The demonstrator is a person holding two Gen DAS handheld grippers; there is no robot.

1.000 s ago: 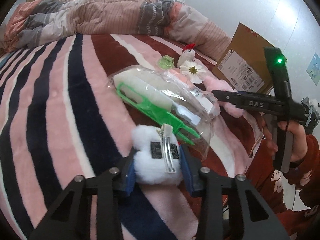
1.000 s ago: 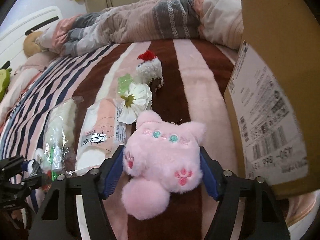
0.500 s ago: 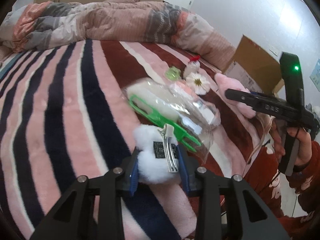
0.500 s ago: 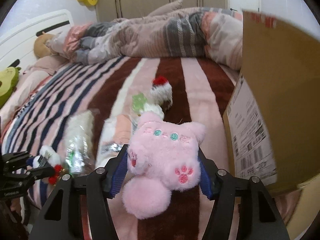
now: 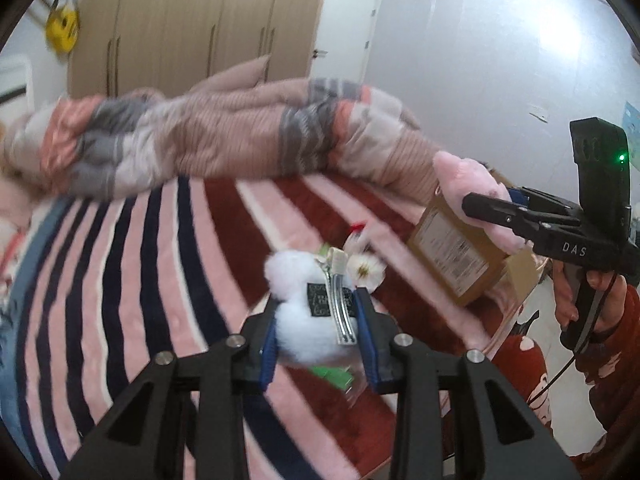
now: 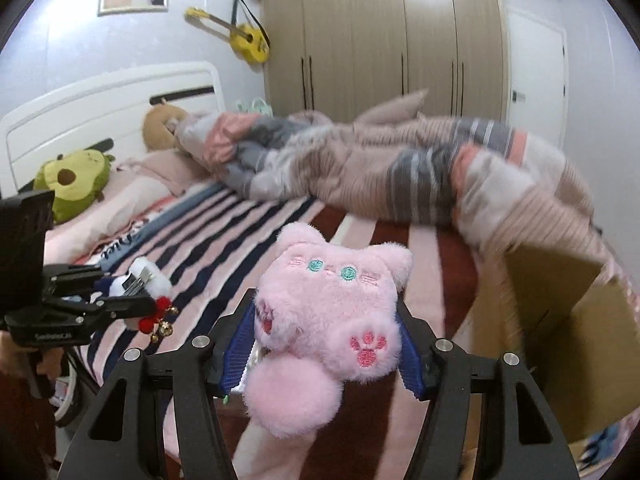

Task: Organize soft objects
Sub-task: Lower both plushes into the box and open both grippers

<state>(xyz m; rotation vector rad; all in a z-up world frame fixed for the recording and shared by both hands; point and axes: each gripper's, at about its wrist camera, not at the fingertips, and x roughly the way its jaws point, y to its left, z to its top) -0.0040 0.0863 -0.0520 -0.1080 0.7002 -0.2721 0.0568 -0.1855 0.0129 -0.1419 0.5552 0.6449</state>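
My left gripper (image 5: 318, 334) is shut on a white fluffy hair clip (image 5: 308, 312) with a metal clasp and holds it up above the striped blanket (image 5: 160, 264). It also shows in the right wrist view (image 6: 136, 280), with red pompoms hanging. My right gripper (image 6: 326, 336) is shut on a pink plush cat (image 6: 332, 304) and holds it in the air, beside the open cardboard box (image 6: 568, 320). The cat (image 5: 472, 184) and box (image 5: 456, 248) also show at the right of the left wrist view.
A white flower (image 5: 365, 268), a small red-capped toy (image 5: 356, 232) and a green piece lie on the blanket. A rumpled quilt (image 6: 380, 168) lies across the bed's far side. An avocado plush (image 6: 76, 180) sits by the headboard.
Both grippers have risen off the bed with their loads. The plastic bag with the green clip has dropped below my left gripper. The cat now sits higher, by the box.
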